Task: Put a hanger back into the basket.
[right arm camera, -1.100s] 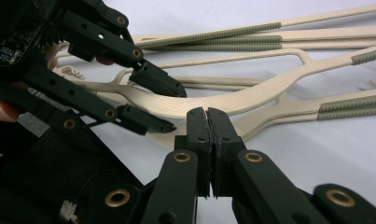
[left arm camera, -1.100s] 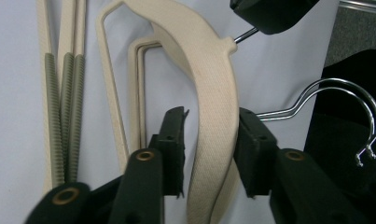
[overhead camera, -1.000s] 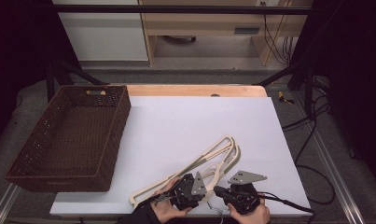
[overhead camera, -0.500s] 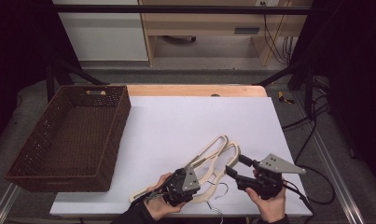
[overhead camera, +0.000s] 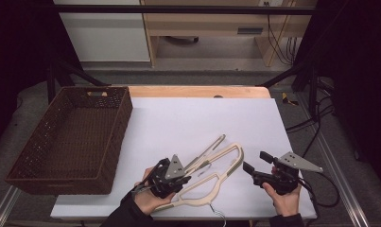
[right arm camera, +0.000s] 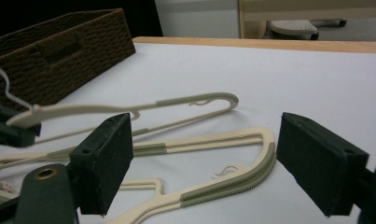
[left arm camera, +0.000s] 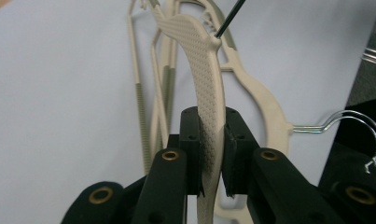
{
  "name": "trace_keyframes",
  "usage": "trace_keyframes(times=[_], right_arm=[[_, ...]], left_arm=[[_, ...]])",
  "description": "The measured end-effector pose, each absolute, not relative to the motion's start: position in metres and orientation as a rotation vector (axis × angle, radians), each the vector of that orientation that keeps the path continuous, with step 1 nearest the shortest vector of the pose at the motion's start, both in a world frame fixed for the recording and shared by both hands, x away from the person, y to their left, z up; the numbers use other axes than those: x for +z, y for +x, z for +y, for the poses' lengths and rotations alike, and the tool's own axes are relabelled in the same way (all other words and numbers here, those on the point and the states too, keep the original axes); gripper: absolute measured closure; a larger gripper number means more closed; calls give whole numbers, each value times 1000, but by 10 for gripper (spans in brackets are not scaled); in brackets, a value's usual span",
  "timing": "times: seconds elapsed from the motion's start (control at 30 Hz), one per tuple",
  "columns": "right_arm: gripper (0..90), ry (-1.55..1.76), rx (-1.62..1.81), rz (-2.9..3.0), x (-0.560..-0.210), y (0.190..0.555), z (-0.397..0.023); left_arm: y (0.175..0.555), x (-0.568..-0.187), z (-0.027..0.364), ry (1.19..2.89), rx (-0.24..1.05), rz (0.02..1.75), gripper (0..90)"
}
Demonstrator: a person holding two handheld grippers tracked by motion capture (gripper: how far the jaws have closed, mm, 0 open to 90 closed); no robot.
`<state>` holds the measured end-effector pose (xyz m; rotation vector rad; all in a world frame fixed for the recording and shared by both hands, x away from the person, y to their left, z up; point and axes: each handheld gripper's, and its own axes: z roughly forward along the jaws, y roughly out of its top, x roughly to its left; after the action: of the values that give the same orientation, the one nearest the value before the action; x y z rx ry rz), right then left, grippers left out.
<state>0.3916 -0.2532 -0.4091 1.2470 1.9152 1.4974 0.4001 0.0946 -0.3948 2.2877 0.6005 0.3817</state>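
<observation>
A beige hanger point(left arm camera: 209, 88) is clamped between the left gripper's point(overhead camera: 165, 178) just-closing jaws, right of the basket point(overhead camera: 70, 137); a second hanger point(right arm camera: 223, 154) lies beneath it. The right gripper point(overhead camera: 254, 163), just opened wide, is held empty, right of both hangers.

The right gripper point(right arm camera: 202, 161) is holding its jaws wide apart, having just been opening, with nothing clamped. Beyond them two cream hangers point(right arm camera: 213, 144) are lying on the white table point(right arm camera: 288, 74), the wicker basket point(right arm camera: 59, 51) sitting behind the hangers.
</observation>
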Motion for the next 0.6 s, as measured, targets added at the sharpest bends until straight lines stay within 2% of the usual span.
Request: trace_keyframes(times=[0.2,0.4,0.6], right_arm=[[154,1255,1479,1930,-414,393,-254],[135,1262,1473,1933,-416,393,-253],[102,1244,1468,1937,-417,393,-252]], left_arm=[[416,-387,120,2221,481,717,856],[426,-386,139,2169,483,766,860],[420,-368,152,2091,496,756,860]])
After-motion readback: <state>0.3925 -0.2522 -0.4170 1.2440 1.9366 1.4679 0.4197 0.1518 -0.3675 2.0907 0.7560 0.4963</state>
